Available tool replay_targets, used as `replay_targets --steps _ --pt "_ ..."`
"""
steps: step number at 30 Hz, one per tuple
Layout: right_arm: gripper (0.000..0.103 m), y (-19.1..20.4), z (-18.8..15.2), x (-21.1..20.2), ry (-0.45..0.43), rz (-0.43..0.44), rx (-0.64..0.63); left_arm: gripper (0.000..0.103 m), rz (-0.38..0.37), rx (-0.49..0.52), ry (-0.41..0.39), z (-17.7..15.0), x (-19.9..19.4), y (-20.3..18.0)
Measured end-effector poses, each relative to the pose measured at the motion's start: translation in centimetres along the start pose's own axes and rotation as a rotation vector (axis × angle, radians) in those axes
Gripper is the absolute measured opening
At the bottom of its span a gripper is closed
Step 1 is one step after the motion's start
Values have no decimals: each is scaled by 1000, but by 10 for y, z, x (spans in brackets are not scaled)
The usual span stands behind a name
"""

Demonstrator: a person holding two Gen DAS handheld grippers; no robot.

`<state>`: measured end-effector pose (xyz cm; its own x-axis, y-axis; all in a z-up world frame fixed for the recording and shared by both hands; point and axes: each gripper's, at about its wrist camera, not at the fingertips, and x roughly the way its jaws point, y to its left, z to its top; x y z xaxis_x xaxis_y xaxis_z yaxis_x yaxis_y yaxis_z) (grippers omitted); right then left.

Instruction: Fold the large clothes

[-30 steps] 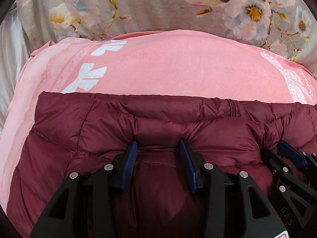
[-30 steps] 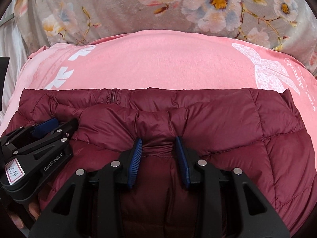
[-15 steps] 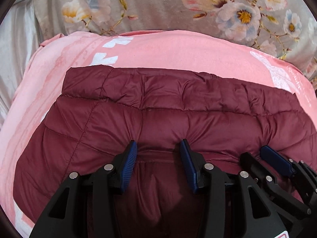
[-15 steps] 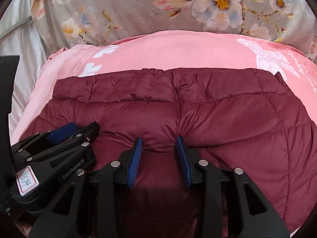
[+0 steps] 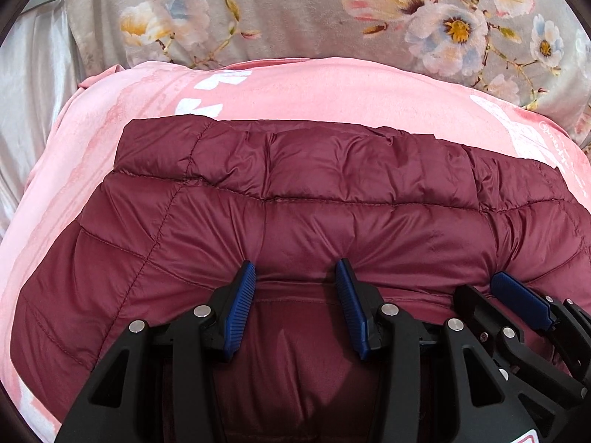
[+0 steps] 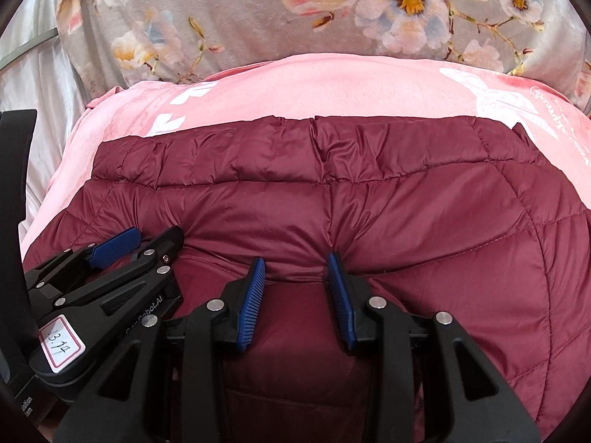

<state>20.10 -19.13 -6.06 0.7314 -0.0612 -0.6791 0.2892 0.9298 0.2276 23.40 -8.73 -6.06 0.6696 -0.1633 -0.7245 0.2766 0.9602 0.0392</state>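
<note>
Maroon puffer jacket [image 5: 332,199] lies folded, long axis left-to-right.

My left gripper [image 5: 295,277] & right gripper [image 6: 297,265]: black frames, blue ribbed pads, silver screws; white label "13.14".

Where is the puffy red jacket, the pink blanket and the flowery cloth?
Puffy red jacket [image 5: 332,229]: left wrist view, on a quilted panel.
Pink blanket [image 5: 332,92]: left wrist view, on the bare stretch beyond the jacket.
Flowery cloth [image 6: 229,11]: right wrist view, on the grey part between the flowers.
</note>
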Motion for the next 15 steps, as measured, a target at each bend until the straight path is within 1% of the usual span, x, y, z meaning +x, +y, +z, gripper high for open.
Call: replay_targets --steps 15 --pt "33 0 1 1 0 -10 0 44 4 2 2 0 1 0"
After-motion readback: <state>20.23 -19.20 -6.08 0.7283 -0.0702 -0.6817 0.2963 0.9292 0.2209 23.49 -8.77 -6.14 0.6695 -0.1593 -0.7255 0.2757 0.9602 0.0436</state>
